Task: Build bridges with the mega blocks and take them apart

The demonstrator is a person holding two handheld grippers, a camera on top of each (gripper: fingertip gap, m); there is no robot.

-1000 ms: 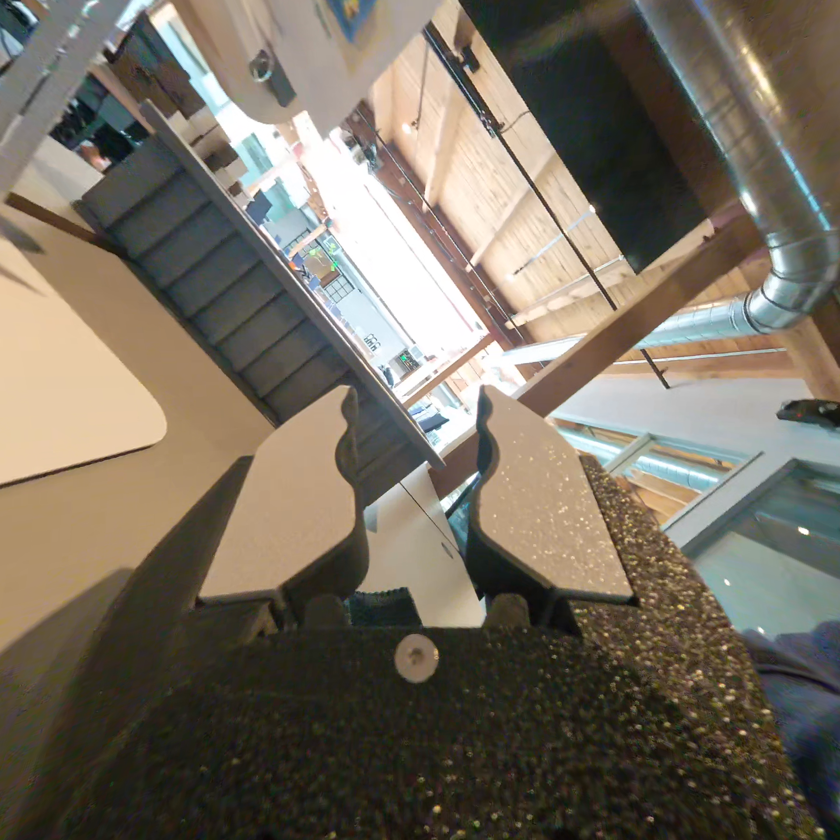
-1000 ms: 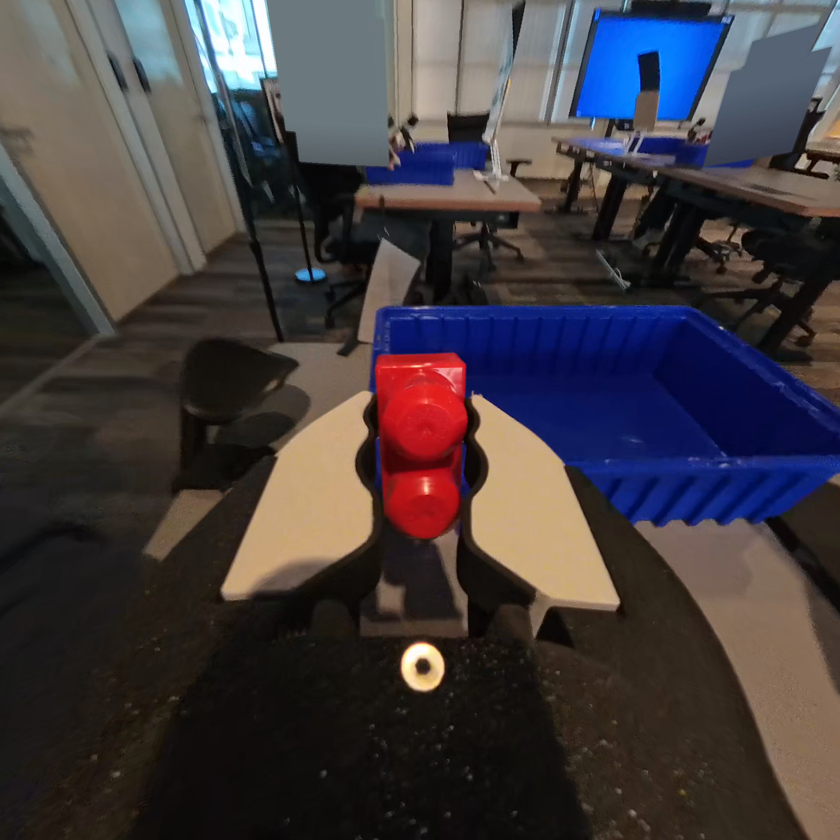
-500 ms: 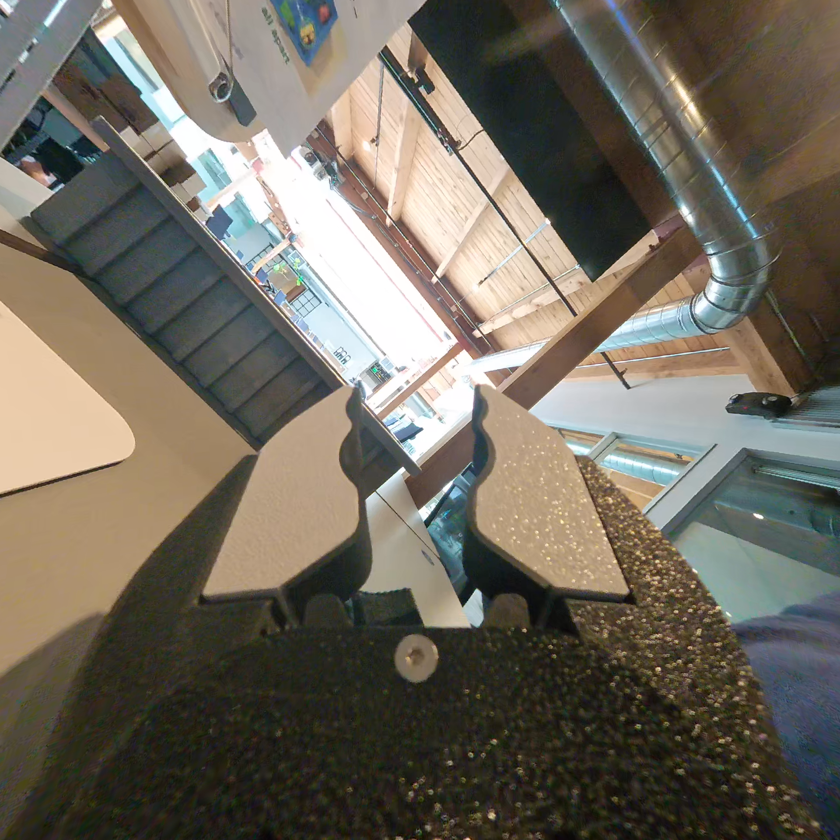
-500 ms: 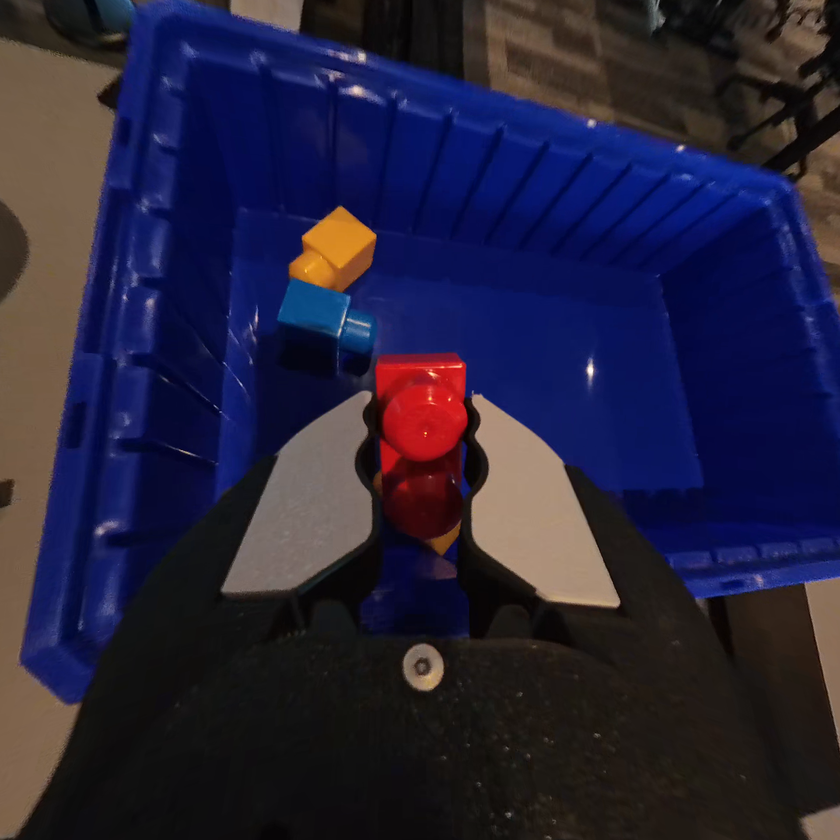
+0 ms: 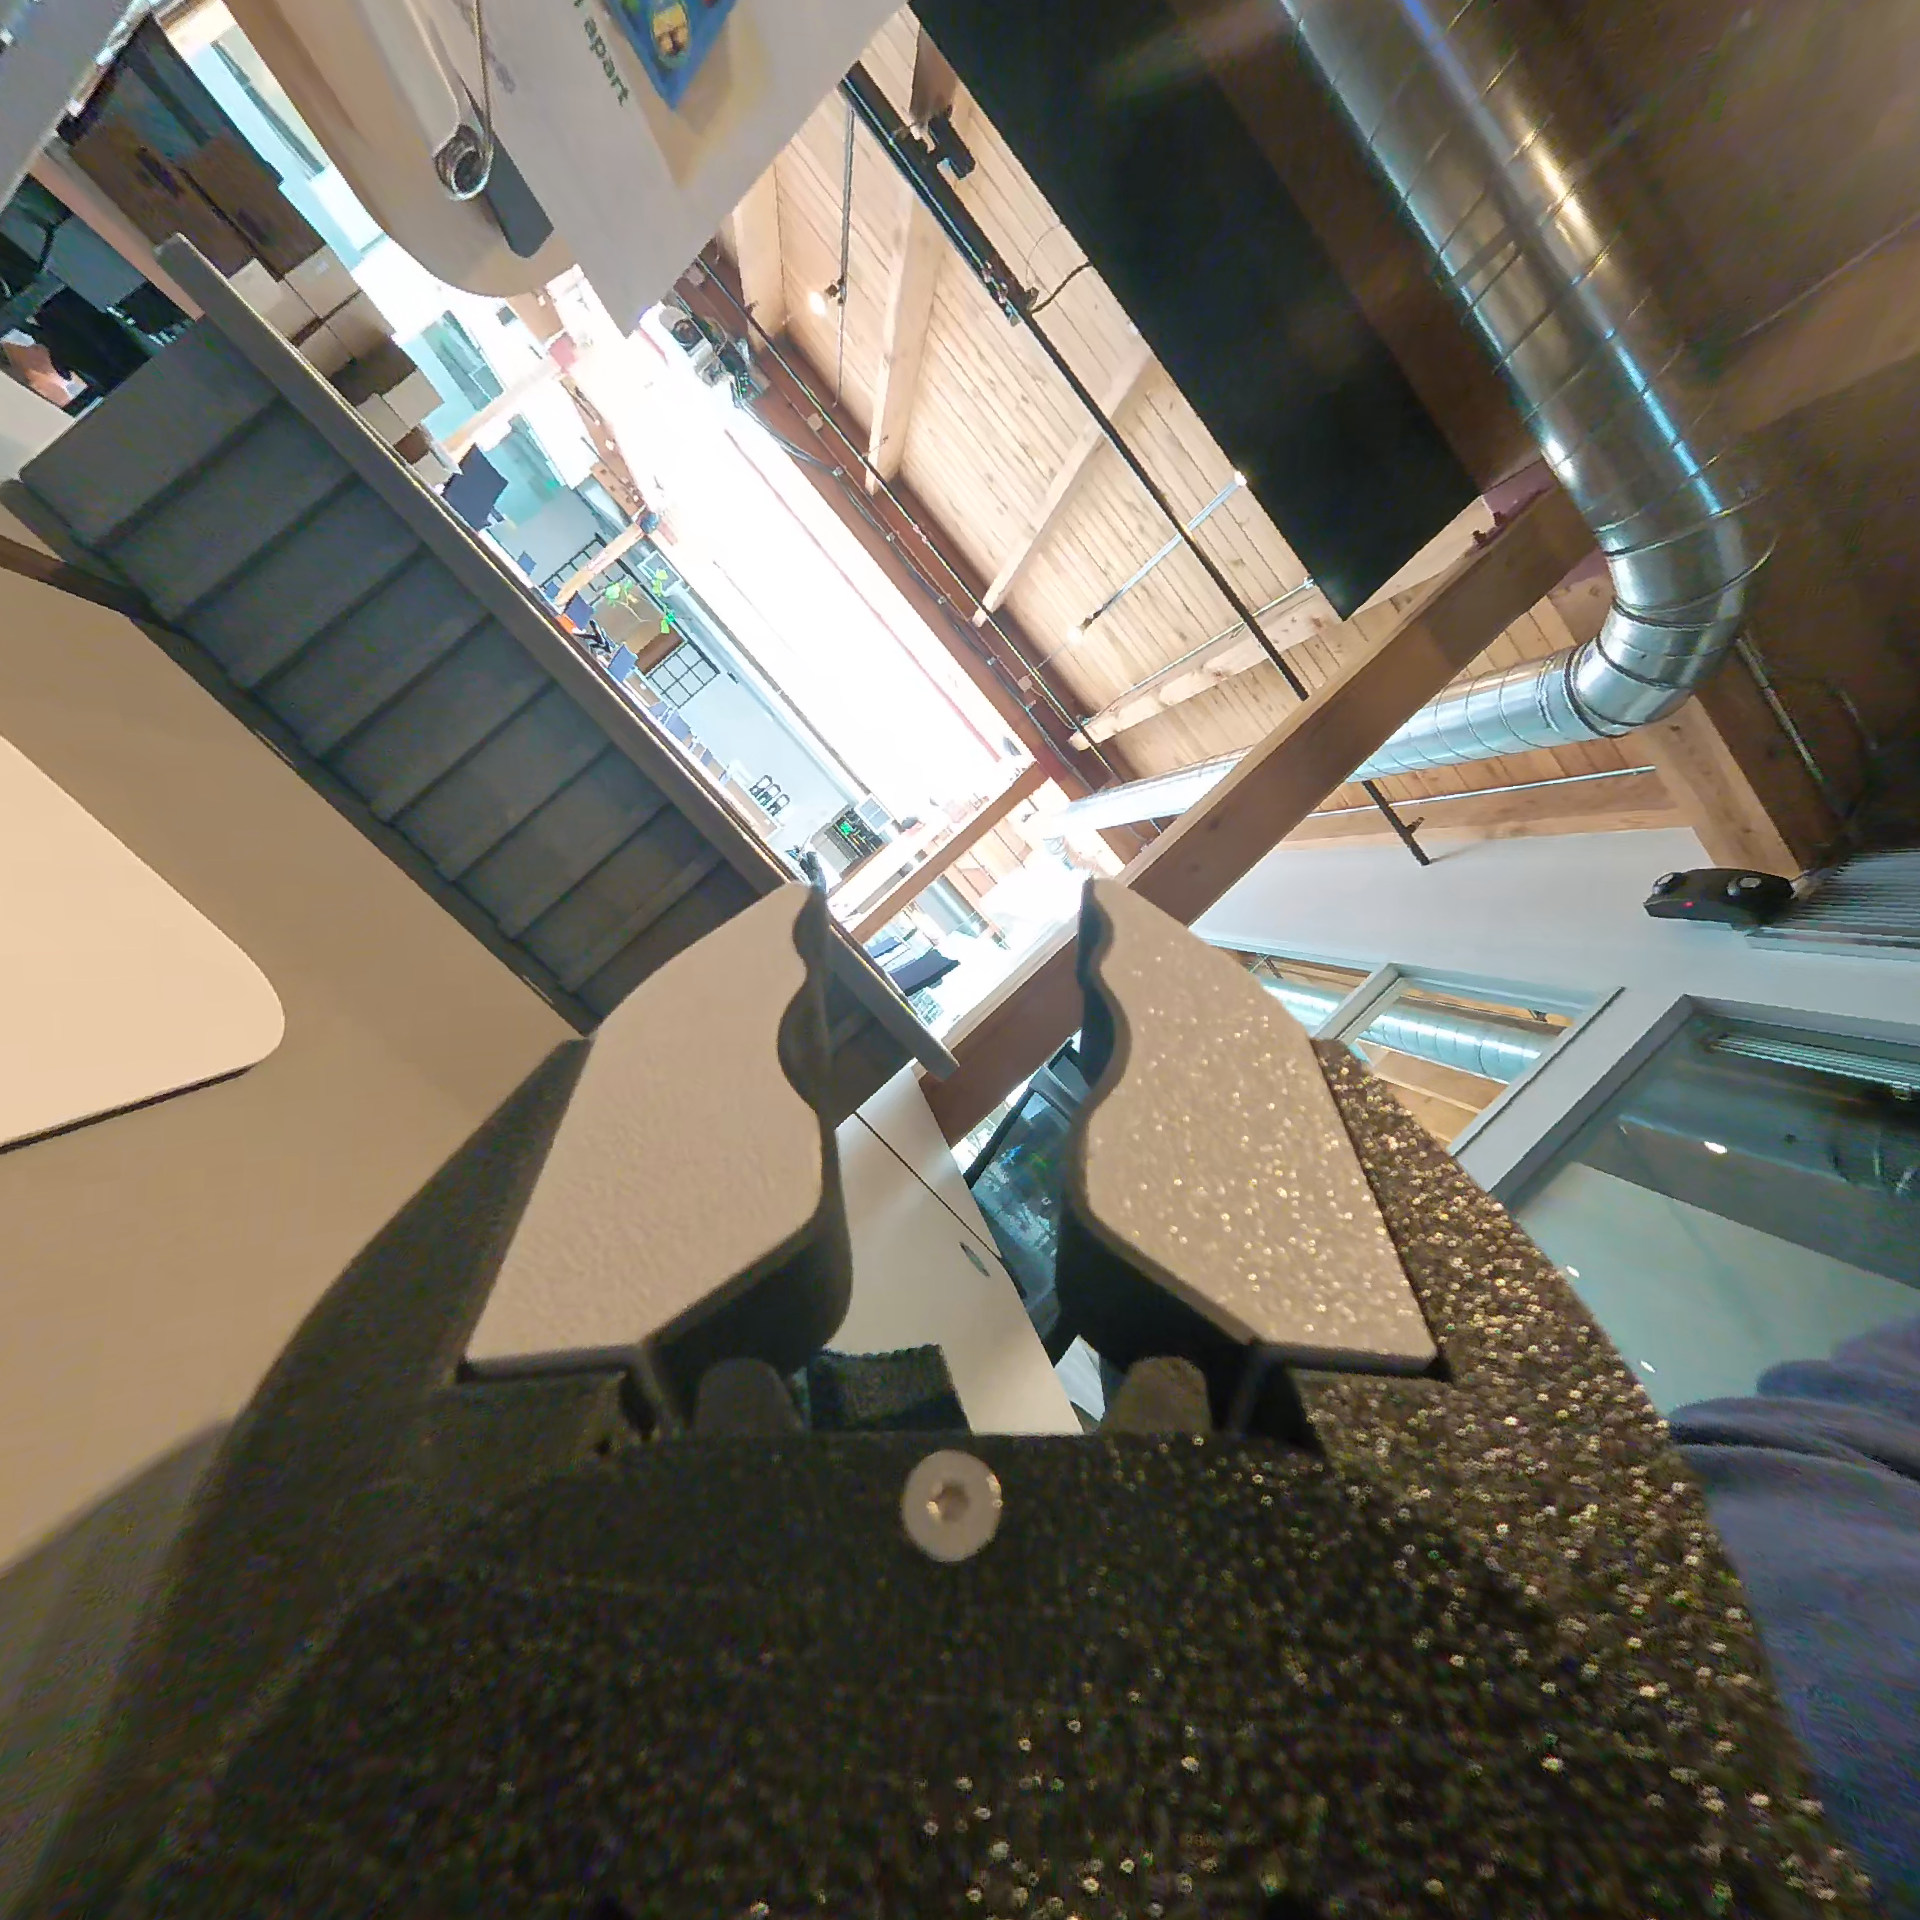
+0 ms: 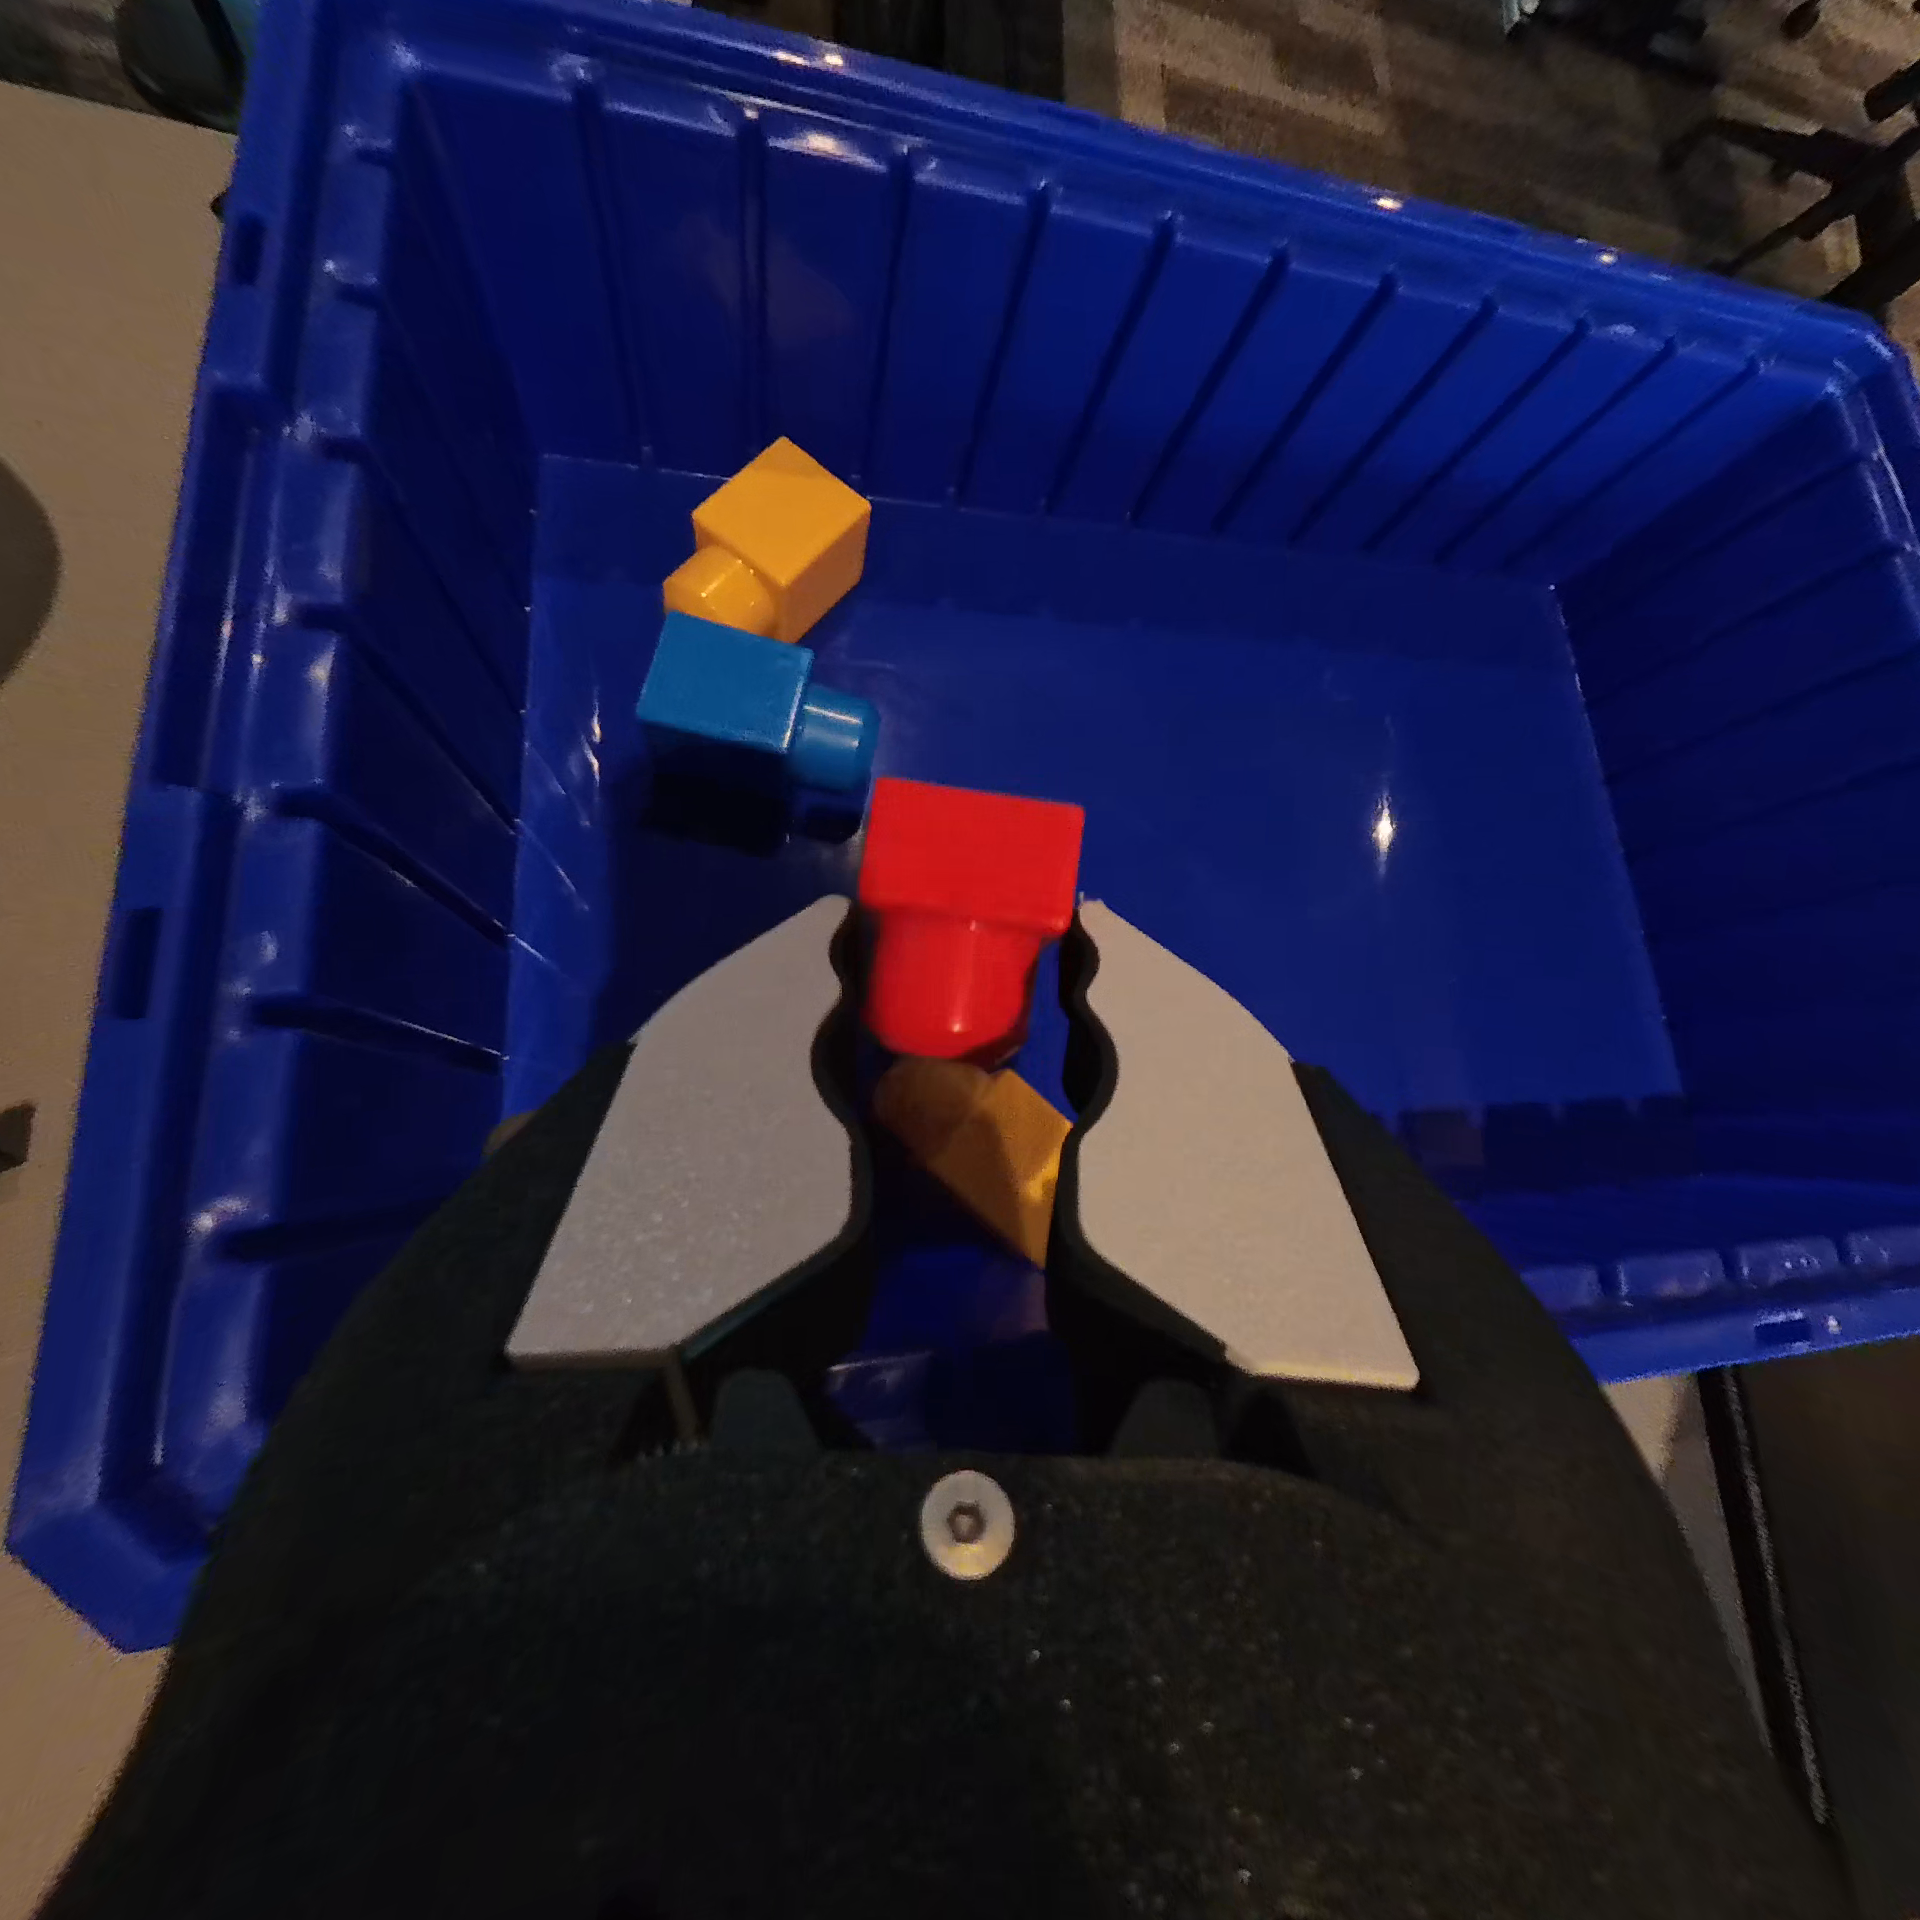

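right gripper (image 6: 956, 925) jaws now spread, red block (image 6: 971, 914) just let go, dropping free between the tips into the blue bin (image 6: 1143, 343). 0.5 s ago it was clamped. Teardown drop looks done. Orange block (image 6: 987, 1153) right below, blue block (image 6: 743, 707) and second orange block (image 6: 779, 551) beyond. Bin's right half is open room. Left gripper (image 5: 945, 935) jaws apart, empty, aimed at the ceiling

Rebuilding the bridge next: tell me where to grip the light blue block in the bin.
Grip the light blue block across its flat square body, coming from above with the right claw. It lies on its side, stud pointing right; the orange block crowds its far side.
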